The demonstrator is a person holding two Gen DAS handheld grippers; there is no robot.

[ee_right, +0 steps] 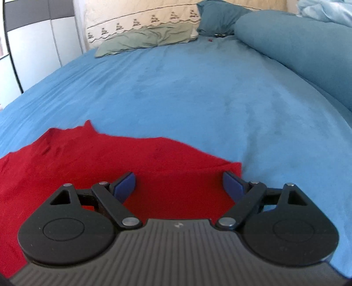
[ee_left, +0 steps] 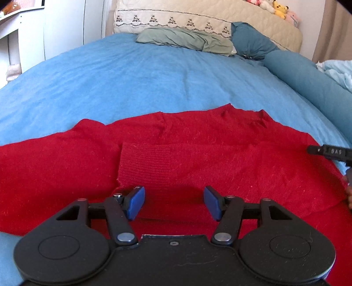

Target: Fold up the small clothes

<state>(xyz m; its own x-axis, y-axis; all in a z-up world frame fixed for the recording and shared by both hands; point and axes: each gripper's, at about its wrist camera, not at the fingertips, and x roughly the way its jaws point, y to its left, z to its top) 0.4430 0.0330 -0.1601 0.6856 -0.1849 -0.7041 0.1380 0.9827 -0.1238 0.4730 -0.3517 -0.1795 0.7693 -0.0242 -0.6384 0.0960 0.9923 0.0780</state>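
Note:
A red knit sweater (ee_left: 198, 140) lies spread flat on the blue bedcover (ee_left: 132, 81), with a ribbed cuff (ee_left: 149, 165) folded onto its middle. My left gripper (ee_left: 174, 202) hovers low over the sweater just in front of that cuff, open, with nothing between its blue pads. In the right wrist view the sweater (ee_right: 110, 160) fills the lower left and ends in a corner (ee_right: 236, 167). My right gripper (ee_right: 179, 187) stands open above that corner, with only cloth below its pads. A black housing (ee_left: 330, 151) of the right tool shows at the sweater's right edge.
A grey-green pillow (ee_left: 187, 40) and a cream embroidered pillow (ee_left: 176, 21) lie at the head of the bed. A long teal bolster (ee_right: 297, 44) runs along the right side. White wardrobe doors (ee_right: 39, 50) stand to the left. Soft toys (ee_left: 279, 10) sit at the far right.

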